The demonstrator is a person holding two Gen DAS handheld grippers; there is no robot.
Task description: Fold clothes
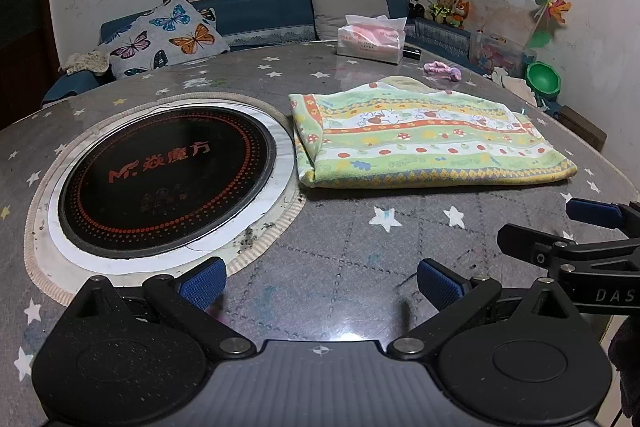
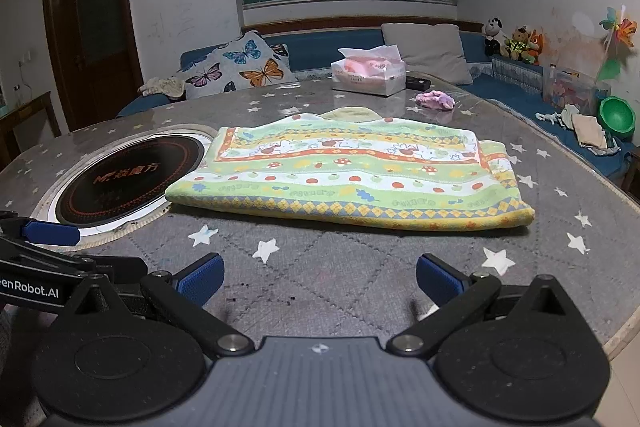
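**Both grippers hang back as a half-folded cloth waits on the star table**

I hold my left gripper [image 1: 318, 285] and my right gripper [image 2: 320, 279] low over the near edge of the grey star-printed quilted table [image 2: 328, 267], fingers wide apart on each, nothing between the blue pads [image 2: 202, 277]. The green, orange and white striped terry cloth with mushroom and rabbit prints [image 2: 352, 175] lies flat beyond them, apparently folded at least once, its left end just beside the round black induction cooktop with red dotted rings [image 1: 168, 179] set into the table.

The risks, as I judge them: the layers are loose, and the far right corner [image 2: 496, 163] already sits offset, so a pinch that catches only the top layer would peel it back rather than carry the whole fold. Dragging the cloth leftward could pull it across the cooktop rim, where dark crumbs [image 1: 256, 235] lie. The table looks glossy; a one-sided tug may slide the whole piece instead of folding it. My two grippers sit close together, so crossing them invites a collision.
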